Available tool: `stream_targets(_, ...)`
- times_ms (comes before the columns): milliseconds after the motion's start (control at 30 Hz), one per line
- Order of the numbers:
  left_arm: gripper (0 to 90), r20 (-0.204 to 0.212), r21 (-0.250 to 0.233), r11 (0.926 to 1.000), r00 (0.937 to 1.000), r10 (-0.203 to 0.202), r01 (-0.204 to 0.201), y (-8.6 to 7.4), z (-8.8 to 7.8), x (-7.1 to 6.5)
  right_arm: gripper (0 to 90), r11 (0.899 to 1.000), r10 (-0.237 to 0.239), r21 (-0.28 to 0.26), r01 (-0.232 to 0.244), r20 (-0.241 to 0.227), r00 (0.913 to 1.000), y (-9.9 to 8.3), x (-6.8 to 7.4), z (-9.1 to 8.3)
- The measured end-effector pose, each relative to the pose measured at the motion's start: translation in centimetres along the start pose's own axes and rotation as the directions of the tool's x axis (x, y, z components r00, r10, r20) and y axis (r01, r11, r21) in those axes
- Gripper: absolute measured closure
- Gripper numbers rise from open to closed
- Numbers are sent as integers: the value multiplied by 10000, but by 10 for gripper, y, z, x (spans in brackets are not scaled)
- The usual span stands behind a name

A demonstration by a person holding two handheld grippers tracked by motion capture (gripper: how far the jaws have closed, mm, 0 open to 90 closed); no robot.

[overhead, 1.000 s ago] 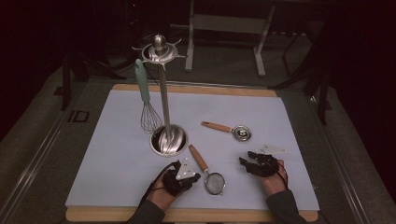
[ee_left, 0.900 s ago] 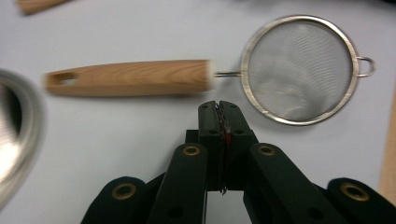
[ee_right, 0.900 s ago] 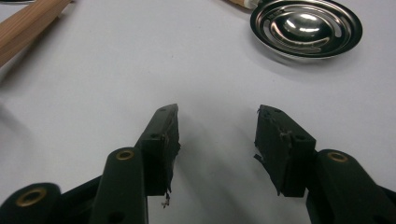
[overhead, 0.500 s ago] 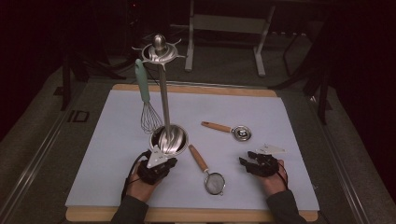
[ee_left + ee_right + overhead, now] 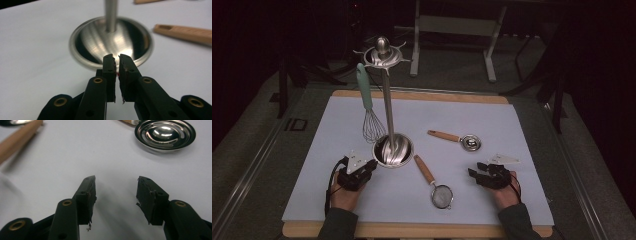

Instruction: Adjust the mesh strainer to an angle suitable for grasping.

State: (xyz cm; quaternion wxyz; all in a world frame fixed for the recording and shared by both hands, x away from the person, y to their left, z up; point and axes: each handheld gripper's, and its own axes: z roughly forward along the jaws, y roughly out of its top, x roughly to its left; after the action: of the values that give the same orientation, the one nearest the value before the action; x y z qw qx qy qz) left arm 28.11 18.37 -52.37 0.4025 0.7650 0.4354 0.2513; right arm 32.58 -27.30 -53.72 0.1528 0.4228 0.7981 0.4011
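**Left tongs nosed up to the stand's base, right tongs spread over bare mat**

I see a steel utensil stand (image 5: pixel 388 117) upright on the white mat (image 5: pixel 337 120) that covers the table: a thin pole rising from a shallow, shiny round base (image 5: pixel 82 37), topped by a star-shaped hanger with a knob. A whisk (image 5: pixel 368 107) with a pale green handle hangs from that hanger, its wires down beside the base.

My left tongs (image 5: pixel 371 164) sit low at the near-left side of the base, tips just beside its rim. In the left gripper view the jaws are nearly closed, a thin slit between them, gripping nothing; I cannot tell whether they touch the rim.

My right tongs (image 5: pixel 476 169) rest well apart to the right, jaws wide and empty over bare mat. Ahead of them lies a small steel spoon-like tool with a wooden handle (image 5: pixel 462 139), and between my hands lies a small mesh strainer (image 5: pixel 434 182), also wooden-handled.
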Motion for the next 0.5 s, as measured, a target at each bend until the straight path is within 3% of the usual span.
stream_targets(267, 822, -438, -30, 9986, 9976, -527, 526, -9, 4, 12, 540, 9990, -344, 261, 363, -695, 9970, 19, 27, 3)
stream_targets(500, 819, -617, -89, 9966, 9947, -825, 821, -13, 6, 17, 537, 9896, -1094, 750, 1230, -1642, 9803, 51, 65, 17)
